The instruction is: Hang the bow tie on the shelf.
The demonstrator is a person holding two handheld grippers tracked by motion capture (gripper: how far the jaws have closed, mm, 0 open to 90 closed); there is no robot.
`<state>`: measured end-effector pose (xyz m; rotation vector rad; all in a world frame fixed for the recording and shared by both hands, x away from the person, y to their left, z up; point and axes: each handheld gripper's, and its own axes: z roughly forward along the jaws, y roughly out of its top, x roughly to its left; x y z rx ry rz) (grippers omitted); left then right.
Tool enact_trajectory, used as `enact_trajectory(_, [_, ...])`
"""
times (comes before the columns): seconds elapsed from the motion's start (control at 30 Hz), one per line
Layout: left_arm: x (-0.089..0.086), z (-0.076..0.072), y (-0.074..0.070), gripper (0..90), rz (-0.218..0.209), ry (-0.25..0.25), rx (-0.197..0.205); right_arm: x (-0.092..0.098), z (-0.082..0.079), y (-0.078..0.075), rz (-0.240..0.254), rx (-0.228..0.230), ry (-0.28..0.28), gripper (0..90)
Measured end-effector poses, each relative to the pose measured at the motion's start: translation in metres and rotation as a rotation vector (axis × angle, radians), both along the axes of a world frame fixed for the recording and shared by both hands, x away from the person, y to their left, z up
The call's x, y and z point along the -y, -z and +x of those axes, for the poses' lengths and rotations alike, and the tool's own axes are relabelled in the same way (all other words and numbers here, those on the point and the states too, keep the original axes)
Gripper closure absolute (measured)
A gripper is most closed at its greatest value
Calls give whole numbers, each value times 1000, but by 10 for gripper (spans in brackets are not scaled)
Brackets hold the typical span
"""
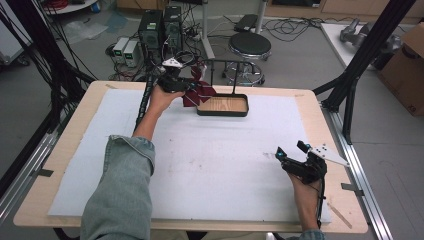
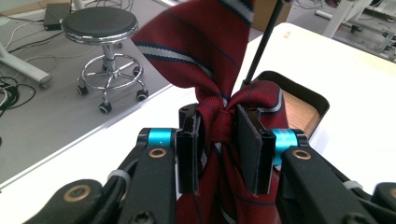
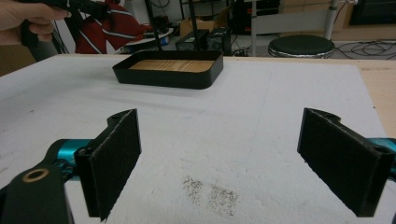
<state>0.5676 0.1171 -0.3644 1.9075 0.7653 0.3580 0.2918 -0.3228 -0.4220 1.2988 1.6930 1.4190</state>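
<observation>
My left gripper (image 2: 218, 140) is pinched on the bunched middle of the red striped tie (image 2: 205, 51), the pads squeezing the cloth into a narrow waist so that it fans out above and below instead of slipping through; I gather it there because a loose tie held by one edge would slide out. I hold it up at the far edge of the table (image 1: 310, 107), just beside the black tray (image 1: 222, 113) with its wooden floor and over the tray's left end, close to the thin black rack (image 1: 223, 62) that rises from it. I judge the tie is meant to go onto that rack or into the tray. My right gripper (image 3: 219, 158) rests low near the front right of the white mat (image 1: 210, 165), its jaws spread wide with nothing between them, well apart from the tray, kept out of the way.
</observation>
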Motion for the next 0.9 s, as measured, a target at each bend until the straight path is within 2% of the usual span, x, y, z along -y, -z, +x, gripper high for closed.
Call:
enact_trajectory(0.23, [3, 0, 3, 625, 10, 10, -7, 0, 0, 0, 3, 1, 1, 124])
enact_trajectory(0.33, [0, -1, 2, 555, -5, -5, -14, -1, 0, -1, 9, -1, 2, 124])
enact_trajectory(0.53, [-5, -6, -4, 485, -32, -5, 5, -1, 1, -1, 0, 7, -3, 124])
enact_trajectory(0.7, [-15, -13, -11, 412, -55, -17, 20, -2, 3, -2, 4, 7, -5, 124])
enact_trajectory(0.9, [-35, -26, -18, 357, -97, -41, 35, -2, 3, -3, 10, 18, -2, 124])
